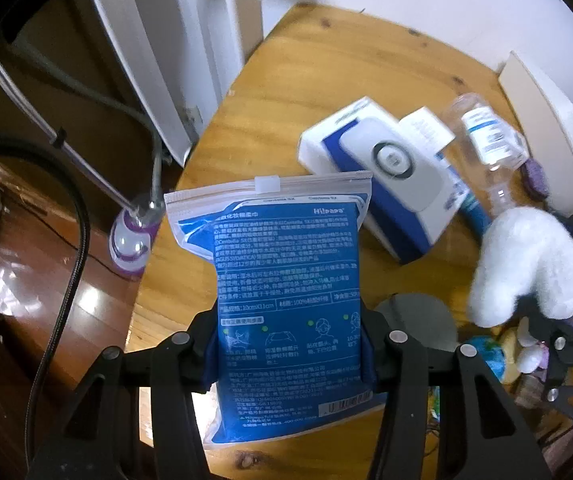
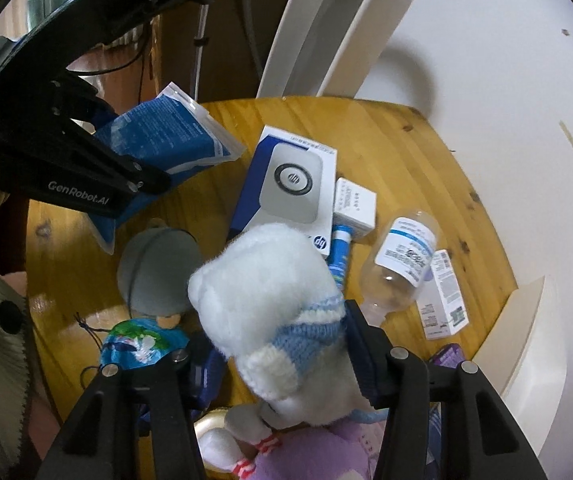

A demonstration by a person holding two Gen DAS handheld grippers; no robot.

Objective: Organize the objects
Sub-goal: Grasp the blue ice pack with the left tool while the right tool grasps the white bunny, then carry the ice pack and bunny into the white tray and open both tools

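My left gripper (image 1: 288,344) is shut on a blue wipes pouch (image 1: 286,260) with a white zip top. Its pads press the pouch's two sides and hold it upright over the wooden table (image 1: 326,60). In the right wrist view the same pouch (image 2: 166,136) hangs at the upper left. My right gripper (image 2: 282,356) is shut on a white plush toy (image 2: 262,280) in a blue knitted jumper, gripped at the body. The toy (image 1: 526,260) also shows at the right in the left wrist view.
On the table lie a white-and-blue HP box (image 2: 286,184), a small white box (image 2: 354,204), a blue tube (image 2: 340,252), a clear bottle (image 2: 402,264), a small carton (image 2: 444,296) and a grey round object (image 2: 158,268). A purple plush (image 2: 326,452) lies near me. A white chair (image 2: 326,20) stands behind.
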